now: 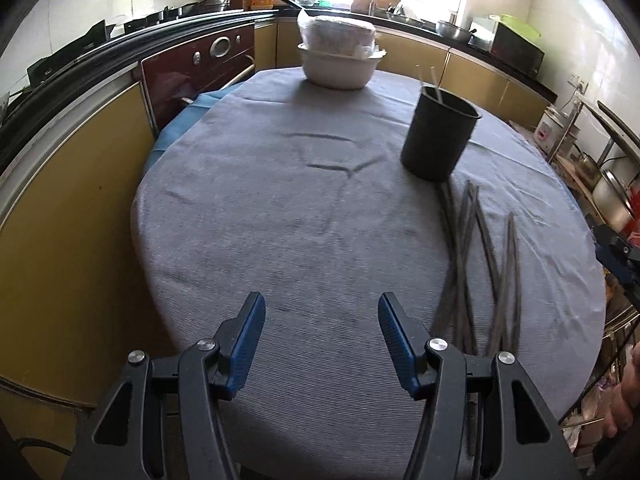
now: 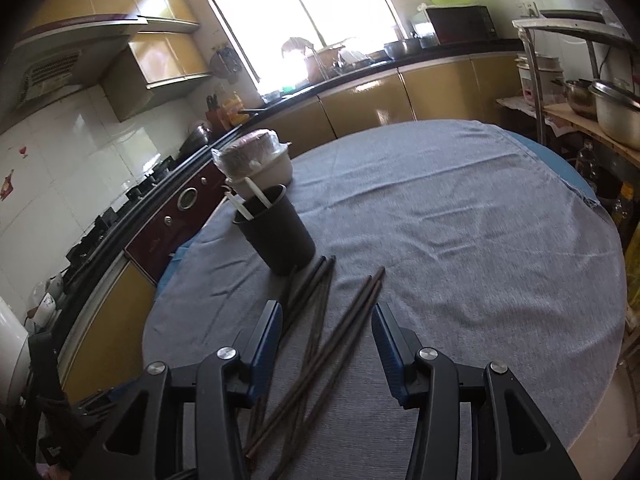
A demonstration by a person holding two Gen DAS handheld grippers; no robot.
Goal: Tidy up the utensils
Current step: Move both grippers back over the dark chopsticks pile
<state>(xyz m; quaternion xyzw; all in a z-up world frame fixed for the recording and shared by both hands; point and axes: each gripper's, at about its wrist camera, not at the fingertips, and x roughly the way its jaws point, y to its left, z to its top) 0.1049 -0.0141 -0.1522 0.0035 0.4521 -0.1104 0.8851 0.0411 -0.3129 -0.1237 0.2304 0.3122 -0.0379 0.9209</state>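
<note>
Here, two hand-held grippers tilt down over the bench.

The left hand-held gripper has its jaws apart over bare grey cloth, holding nothing. The right hand-held gripper is open too, above the dark chopsticks lying loose near the black cup, which stands upright with white sticks inside.
</note>
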